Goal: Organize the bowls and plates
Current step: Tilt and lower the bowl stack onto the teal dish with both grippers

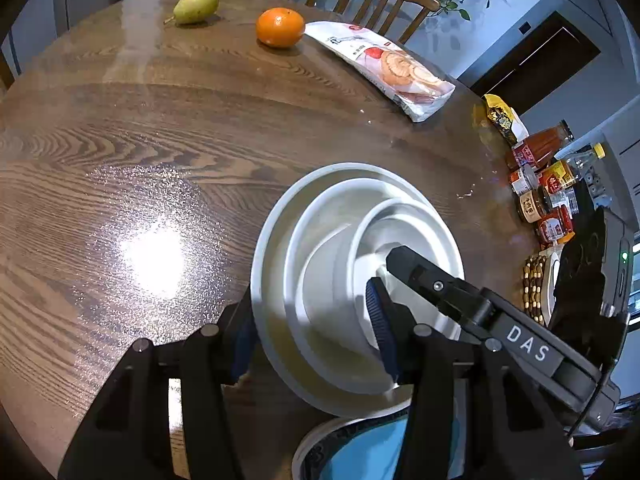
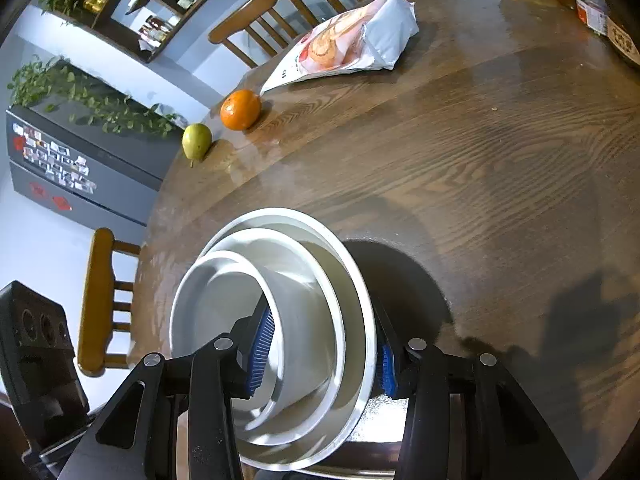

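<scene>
Three white dishes sit nested in a tilted stack (image 1: 320,240) over the brown wooden table (image 1: 160,120): a wide plate, a mid bowl and a small bowl (image 2: 224,304). My left gripper (image 1: 310,312) is shut on the stack's near side, one pad outside the wide rim and the other on the small bowl's wall. My right gripper (image 2: 320,320) is shut on the opposite side in the same way, with one blue pad inside the small bowl. One of its black fingers (image 1: 424,276) shows reaching into the small bowl. A blue-centred patterned plate (image 1: 360,448) lies just under the stack, partly hidden.
A pear (image 1: 197,4), an orange (image 1: 280,27) and a snack bag (image 1: 384,68) lie along the far side. Jars, bottles and packets (image 1: 544,184) crowd the right edge. Wooden chairs (image 2: 256,20) stand around the table.
</scene>
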The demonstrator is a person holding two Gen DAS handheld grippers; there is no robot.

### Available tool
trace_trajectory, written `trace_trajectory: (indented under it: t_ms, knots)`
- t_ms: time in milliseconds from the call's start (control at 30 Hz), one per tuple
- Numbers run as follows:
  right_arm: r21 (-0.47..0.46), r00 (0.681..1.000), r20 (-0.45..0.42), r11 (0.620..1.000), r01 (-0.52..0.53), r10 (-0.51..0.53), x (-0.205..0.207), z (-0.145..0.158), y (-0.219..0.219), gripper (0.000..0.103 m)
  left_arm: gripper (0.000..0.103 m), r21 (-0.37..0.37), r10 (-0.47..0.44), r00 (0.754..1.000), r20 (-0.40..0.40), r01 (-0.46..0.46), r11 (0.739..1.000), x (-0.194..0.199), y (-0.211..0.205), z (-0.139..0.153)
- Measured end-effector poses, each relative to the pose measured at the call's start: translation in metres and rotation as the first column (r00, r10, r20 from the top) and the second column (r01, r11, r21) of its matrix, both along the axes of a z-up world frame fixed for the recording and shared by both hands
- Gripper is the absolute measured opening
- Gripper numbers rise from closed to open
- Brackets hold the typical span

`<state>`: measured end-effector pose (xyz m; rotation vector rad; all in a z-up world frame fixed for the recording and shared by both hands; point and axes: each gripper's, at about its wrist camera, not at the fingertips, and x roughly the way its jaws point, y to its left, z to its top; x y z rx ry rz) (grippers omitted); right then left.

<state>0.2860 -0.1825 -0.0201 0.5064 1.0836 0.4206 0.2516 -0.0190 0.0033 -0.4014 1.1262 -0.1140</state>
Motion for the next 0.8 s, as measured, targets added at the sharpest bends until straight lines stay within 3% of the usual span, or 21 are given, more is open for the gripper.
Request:
trace_trajectory:
  t_ms: [800]
  knots:
    - [0.023, 0.991, 0.132, 0.999, 0.033, -0.036, -0.041, 0.027, -0.025, 0.047, 0.049, -0.012, -0.039, 0.995, 0.088, 0.040, 0.999, -0.031, -0.021, 0.029]
